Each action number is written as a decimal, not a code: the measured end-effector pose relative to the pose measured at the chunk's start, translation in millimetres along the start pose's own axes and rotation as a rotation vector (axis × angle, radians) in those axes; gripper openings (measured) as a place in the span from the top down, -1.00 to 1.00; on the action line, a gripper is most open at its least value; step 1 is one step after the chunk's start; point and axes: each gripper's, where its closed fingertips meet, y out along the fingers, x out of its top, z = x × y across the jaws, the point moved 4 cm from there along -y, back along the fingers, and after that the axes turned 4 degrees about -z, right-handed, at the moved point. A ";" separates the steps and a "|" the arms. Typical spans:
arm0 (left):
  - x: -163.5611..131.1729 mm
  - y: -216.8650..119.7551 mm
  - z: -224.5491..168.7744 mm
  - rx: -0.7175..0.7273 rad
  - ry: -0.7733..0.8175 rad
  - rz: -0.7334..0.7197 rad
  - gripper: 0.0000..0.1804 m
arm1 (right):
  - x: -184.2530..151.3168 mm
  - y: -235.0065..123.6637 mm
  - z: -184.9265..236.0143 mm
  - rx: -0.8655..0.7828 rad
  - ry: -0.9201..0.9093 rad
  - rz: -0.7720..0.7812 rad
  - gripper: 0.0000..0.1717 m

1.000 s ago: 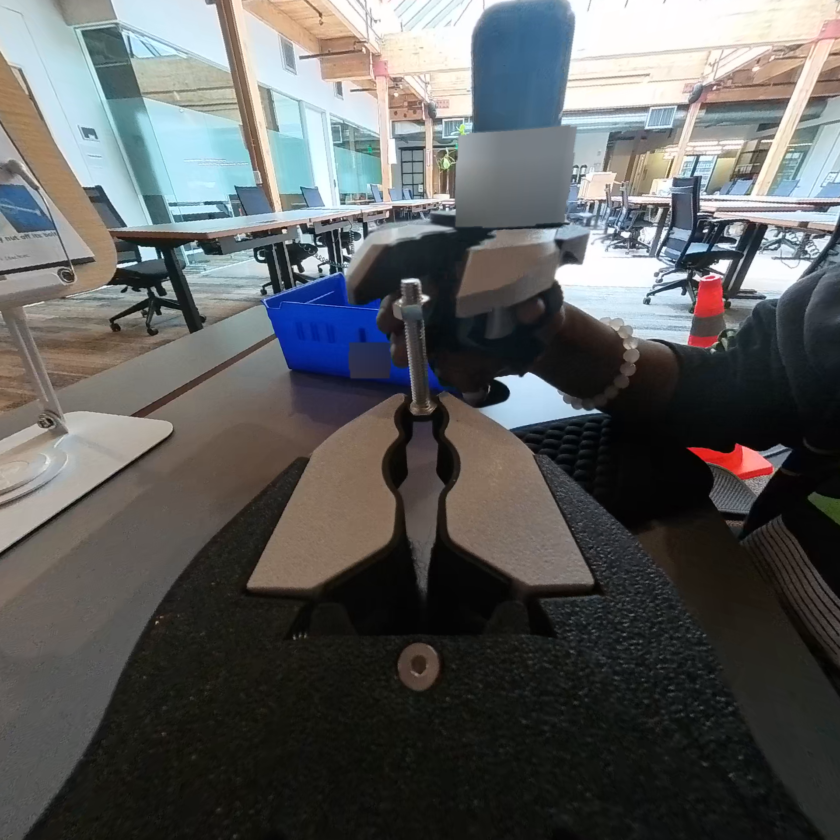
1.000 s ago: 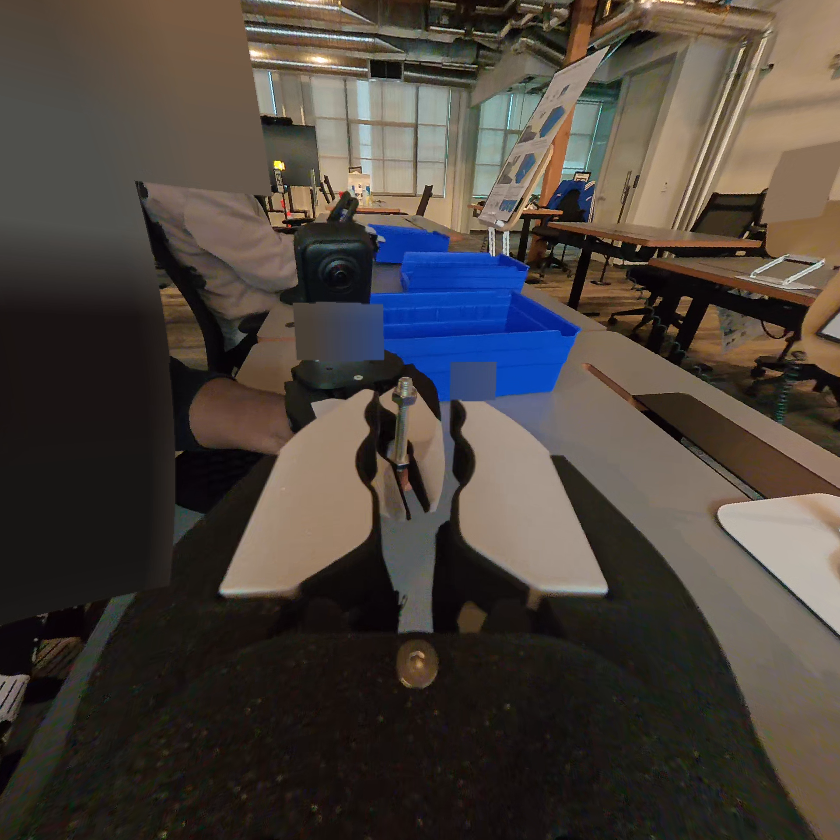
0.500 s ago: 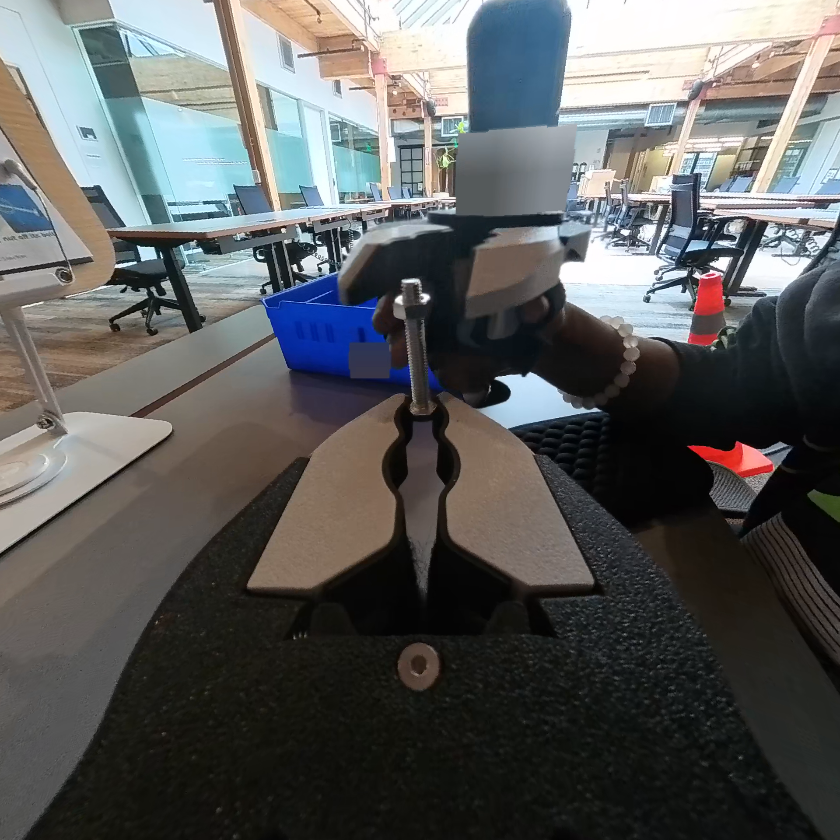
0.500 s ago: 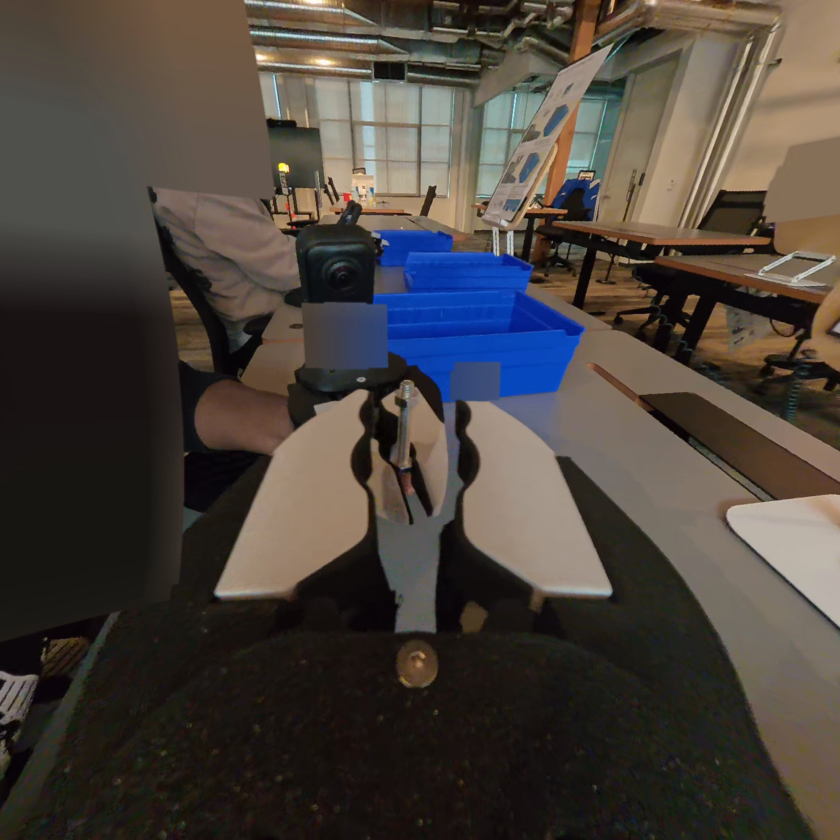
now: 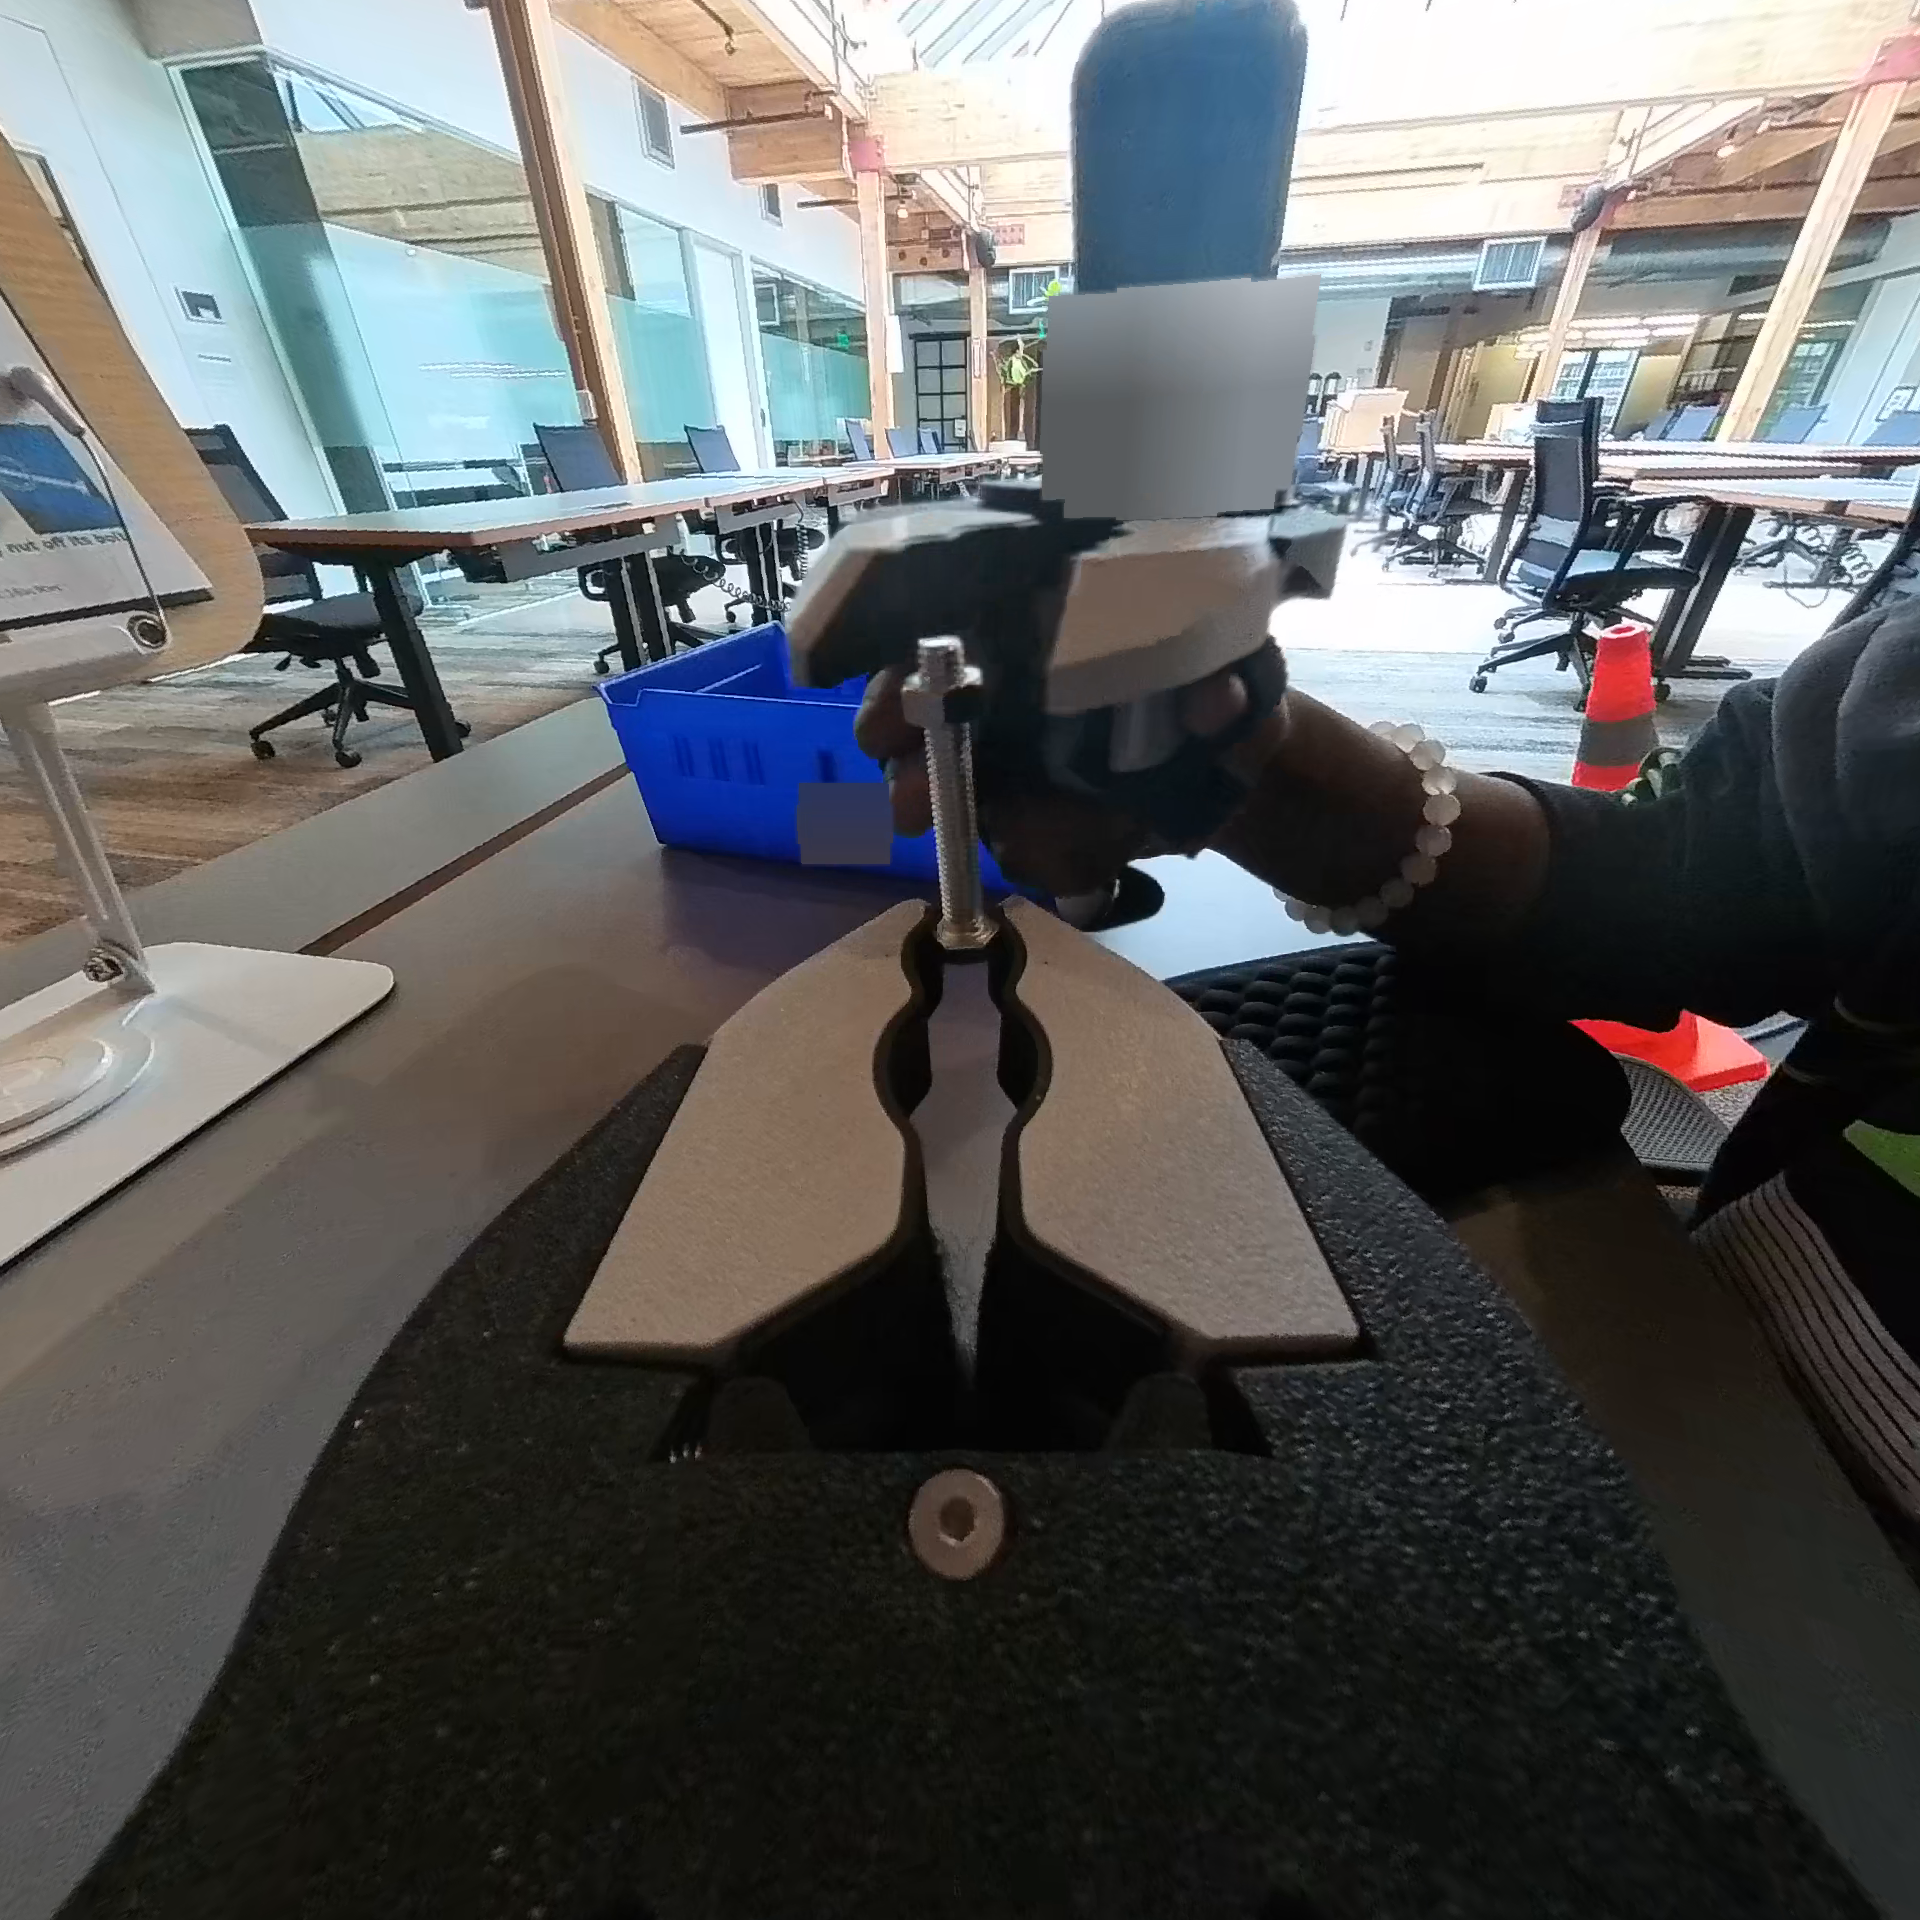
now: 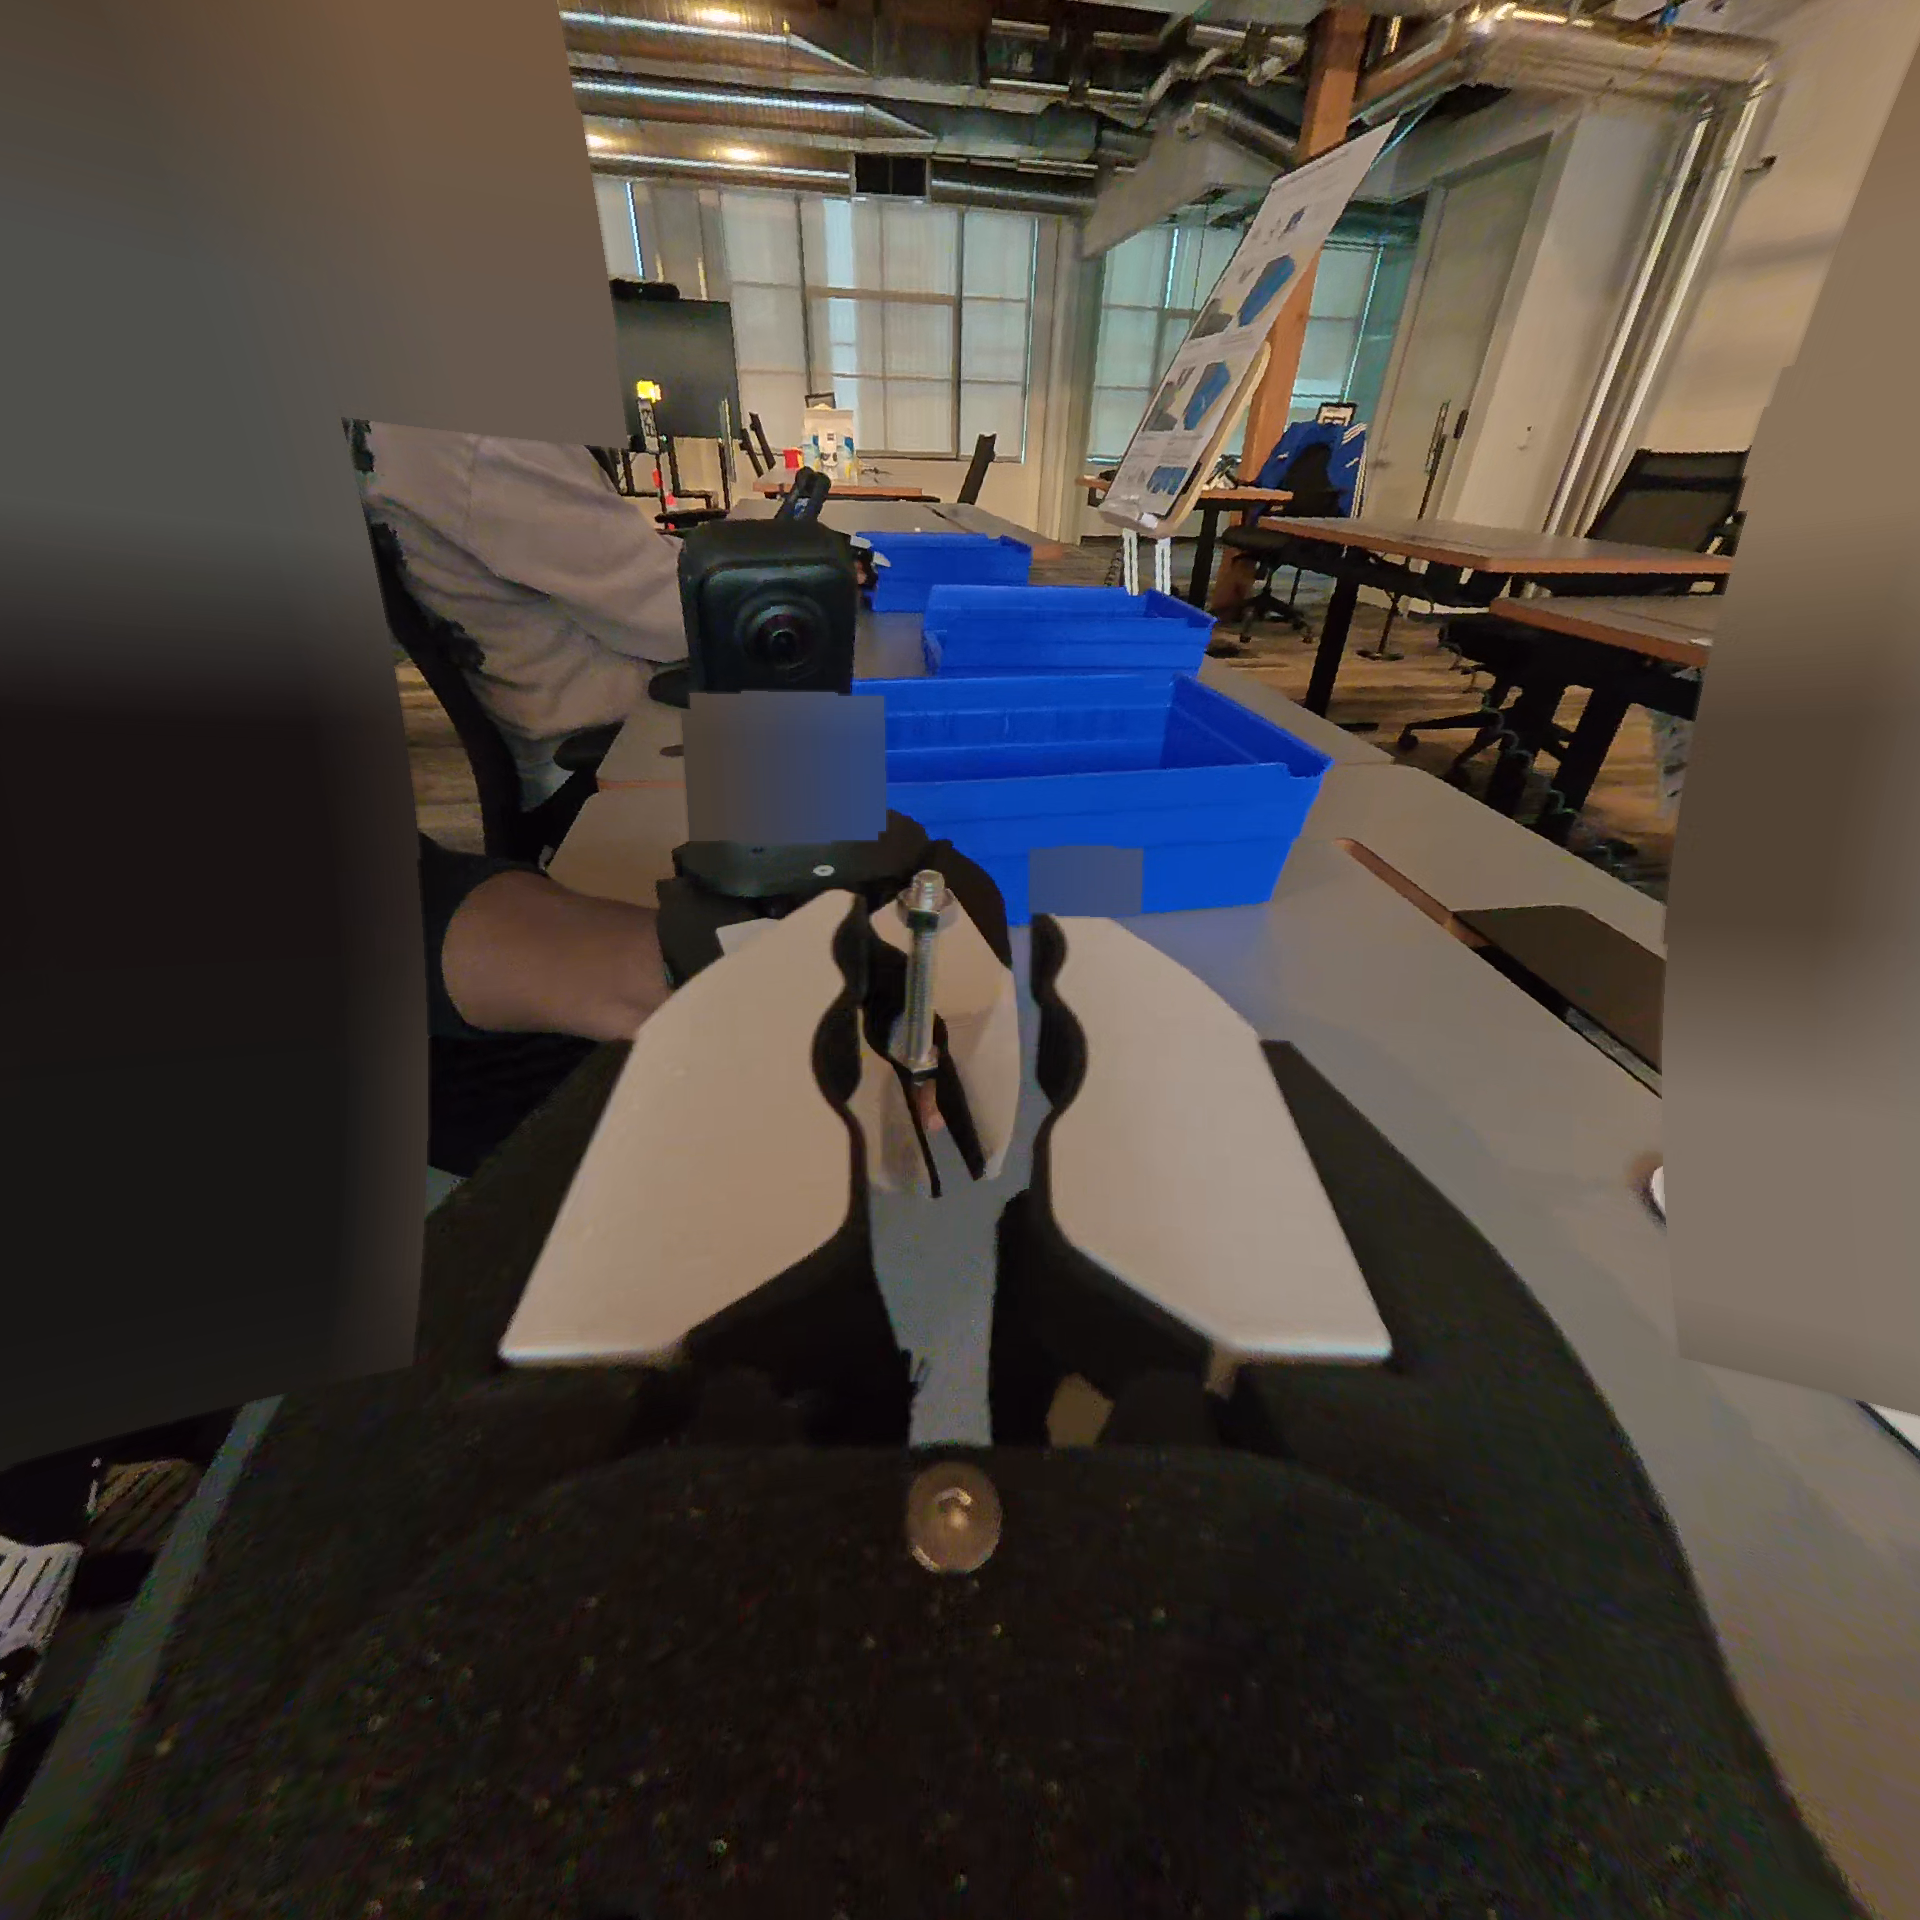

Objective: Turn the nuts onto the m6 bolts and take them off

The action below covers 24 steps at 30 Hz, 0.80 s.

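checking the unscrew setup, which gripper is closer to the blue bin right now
Right, I think. The right gripper hangs over the bolt, just before the blue bin. The left gripper pinches the bolt's head lower down, nearer the person. It's close either way.

the bolt point(image 5: 954, 800) head is sitting down between the left gripper point(image 5: 964, 920) fingertips, so the pads' contact with it is staying out of sight. in the right wrist view the right gripper point(image 6: 940, 925) fingers point(image 6: 727, 1122) are covering part of the left gripper behind them. whether those fingers are touching the nut point(image 6: 925, 920) is too fine to tell. the tablet stand point(image 5: 114, 997) is running off the left edge. the blue bin point(image 6: 1091, 790) contents are lying hidden behind its wall. a person's sleeve point(image 5: 1766, 852) is being cut by the right edge.
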 end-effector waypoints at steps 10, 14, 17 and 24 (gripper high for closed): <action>0.6 -0.4 0.9 0.003 -0.004 -0.004 0.92 | 2.1 -5.2 -3.6 -0.018 -0.011 -0.006 0.91; 1.1 -0.2 0.1 0.002 0.001 -0.005 0.92 | 2.7 -5.0 -2.2 -0.007 -0.013 -0.009 0.91; 0.4 0.2 -0.1 0.001 0.001 -0.002 0.92 | 1.3 -1.7 0.6 0.006 -0.007 -0.003 0.75; -0.5 1.2 -1.8 -0.009 0.005 0.002 0.92 | -1.2 0.9 0.1 -0.002 0.006 0.003 0.77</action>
